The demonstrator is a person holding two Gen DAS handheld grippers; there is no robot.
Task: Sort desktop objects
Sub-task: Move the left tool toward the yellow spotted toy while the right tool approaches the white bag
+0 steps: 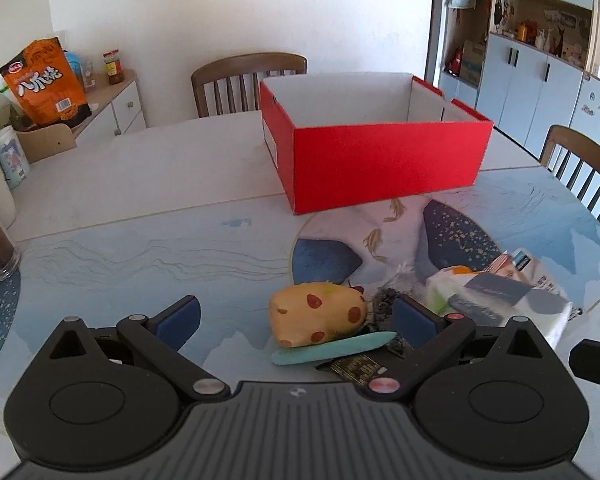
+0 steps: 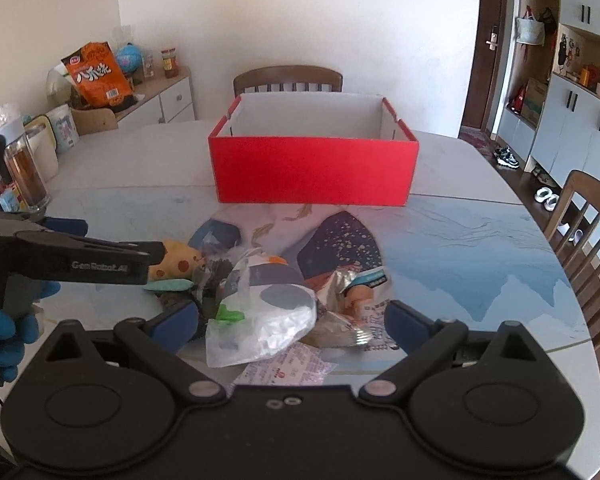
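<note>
An open red shoebox [image 1: 380, 160] [image 2: 312, 172] stands in the middle of the table, white inside. In front of it lies a small heap. My left gripper [image 1: 296, 318] is open low over the table, with a yellow red-spotted soft toy [image 1: 320, 316] on a teal strip [image 1: 332, 348] between its blue pads. My right gripper [image 2: 292, 320] is open around a white plastic-wrapped pack [image 2: 268, 320], beside a crumpled foil snack wrapper [image 2: 352, 292]. The right wrist view shows the left gripper [image 2: 122, 240] side-on next to the toy [image 2: 176, 260], held by a blue-gloved hand [image 2: 4, 328].
A glass of brown liquid [image 2: 24, 176] and cups stand at the table's left edge. An orange snack bag [image 1: 48, 84] sits on a side cabinet. Wooden chairs stand behind the box [image 1: 248, 80] and at the right [image 2: 588, 232]. A paper slip [image 2: 284, 372] lies near the front edge.
</note>
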